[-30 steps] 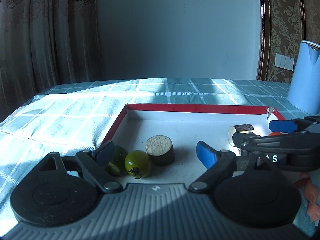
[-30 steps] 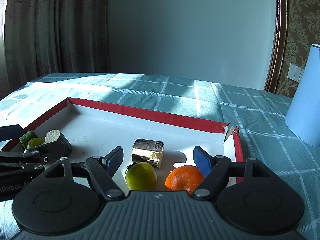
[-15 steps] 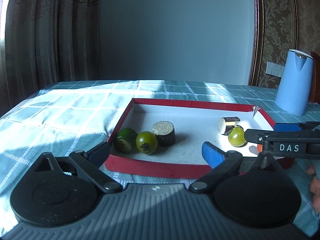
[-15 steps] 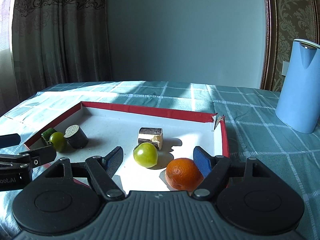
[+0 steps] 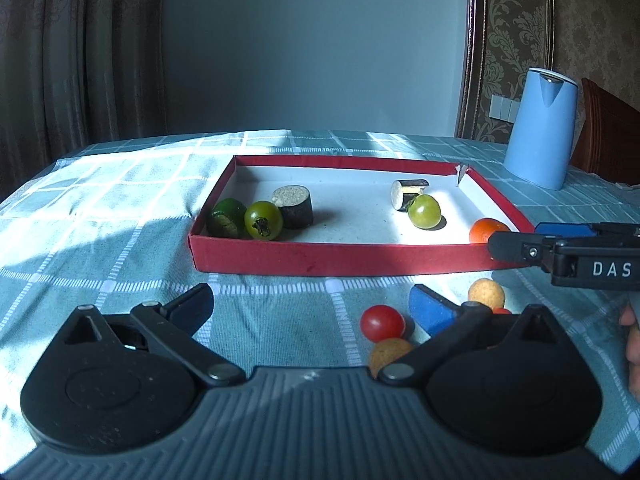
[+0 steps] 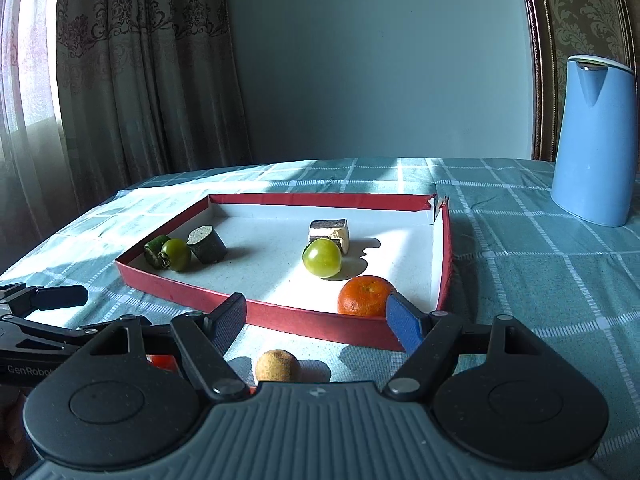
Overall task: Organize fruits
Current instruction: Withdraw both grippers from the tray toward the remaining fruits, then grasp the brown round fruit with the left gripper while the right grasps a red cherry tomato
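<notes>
We have both tools hanging over the teal checked tablecloth (image 5: 120,208), short of the shallow red-walled cardboard tray (image 5: 336,258) in mid-frame. The left gripper (image 5: 310,300) has its jaws opening, spread wide with nothing between the pads. The right gripper (image 6: 318,318) stands partly spread, also empty; it shows in the left view as a black bar at the right edge.

Inside the tray, at its left end, lie a dark green round fruit (image 5: 227,218), a green tomato with a dark stem scar (image 5: 263,220) and a dark cork-topped cylinder (image 5: 293,206), all touching. Toward the right end sit a dark-skinned cut piece with a pale face (image 5: 408,193), a yellow-green round fruit (image 5: 425,211) just beside it, and an orange mandarin (image 6: 366,296) in the near right corner.

Still on the cloth, low in the frame, are a small red cherry tomato (image 5: 382,323), a tan rough-skinned ball (image 5: 486,293) and a second tan ball (image 5: 386,354) half hidden by the left tool's body; a further red bit shows behind the blue pad.

Our judgement: the next step is collecting these loose pieces. We would do well to bring one tool down over a single fruit, pads either side of its widest part, and close gently, since round fruit is likely to roll or squirt away. Taking the tan ball near the tray wall with the right tool keeps our two tools from crossing.
</notes>
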### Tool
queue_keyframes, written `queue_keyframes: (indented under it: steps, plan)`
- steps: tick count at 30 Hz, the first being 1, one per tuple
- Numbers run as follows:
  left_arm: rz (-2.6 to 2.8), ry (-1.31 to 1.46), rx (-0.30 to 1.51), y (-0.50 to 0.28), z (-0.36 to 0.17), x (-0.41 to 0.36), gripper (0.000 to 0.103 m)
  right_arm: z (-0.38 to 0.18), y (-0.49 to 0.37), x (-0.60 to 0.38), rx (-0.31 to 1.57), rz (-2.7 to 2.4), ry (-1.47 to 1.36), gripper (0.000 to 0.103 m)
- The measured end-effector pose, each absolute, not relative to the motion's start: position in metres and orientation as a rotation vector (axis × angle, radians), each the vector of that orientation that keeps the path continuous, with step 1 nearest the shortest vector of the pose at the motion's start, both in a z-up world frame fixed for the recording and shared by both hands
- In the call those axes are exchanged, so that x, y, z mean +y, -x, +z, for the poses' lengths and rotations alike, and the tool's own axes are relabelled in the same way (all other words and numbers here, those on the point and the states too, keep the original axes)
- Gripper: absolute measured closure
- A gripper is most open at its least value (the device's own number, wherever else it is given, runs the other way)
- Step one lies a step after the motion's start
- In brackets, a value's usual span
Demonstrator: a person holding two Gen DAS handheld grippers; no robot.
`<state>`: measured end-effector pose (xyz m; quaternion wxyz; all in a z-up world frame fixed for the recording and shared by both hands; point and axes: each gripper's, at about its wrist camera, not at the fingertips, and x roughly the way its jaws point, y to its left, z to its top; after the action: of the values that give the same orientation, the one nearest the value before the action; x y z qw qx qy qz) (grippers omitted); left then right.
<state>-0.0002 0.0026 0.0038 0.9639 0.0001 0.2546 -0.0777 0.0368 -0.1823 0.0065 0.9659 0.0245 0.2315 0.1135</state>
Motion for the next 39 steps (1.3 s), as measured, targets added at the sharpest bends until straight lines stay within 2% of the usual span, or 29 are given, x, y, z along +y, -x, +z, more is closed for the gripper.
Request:
queue_keyframes:
  steps: [8,15,19,24,27,30,33,36,39]
  plan:
    - [-0.2,-0.014,0.546,0.003,0.0,-0.003,0.0,-0.001,0.0,-0.181,0.426,0.225,0.029,0.026]
    - [-0.237,-0.043,0.594,-0.001,-0.005,-0.01,0.0,-0.003,-0.002,-0.191,0.451,0.212,-0.023,0.026]
    - [-0.232,-0.041,0.662,-0.01,-0.011,-0.011,0.013,-0.005,-0.001,-0.189,0.461,0.214,-0.012,0.026]
    - [-0.235,-0.049,0.653,-0.008,-0.011,-0.012,0.015,-0.006,-0.002,-0.188,0.469,0.213,-0.011,0.026]
    - [-0.231,-0.048,0.646,-0.007,-0.01,-0.012,0.023,-0.006,-0.001,-0.188,0.469,0.213,-0.011,0.026]
    - [-0.254,-0.052,0.633,-0.005,-0.009,-0.013,0.039,-0.006,-0.002,-0.187,0.479,0.222,-0.001,0.026]
    - [-0.275,-0.069,0.625,-0.003,-0.008,-0.016,0.05,-0.006,0.0,-0.187,0.48,0.229,-0.005,0.026]
    - [-0.301,-0.082,0.623,-0.001,-0.008,-0.018,0.069,-0.006,0.001,-0.188,0.485,0.237,-0.008,0.026]
    - [-0.325,-0.098,0.613,0.002,-0.007,-0.021,0.079,-0.007,0.001,-0.185,0.494,0.254,0.003,0.026]
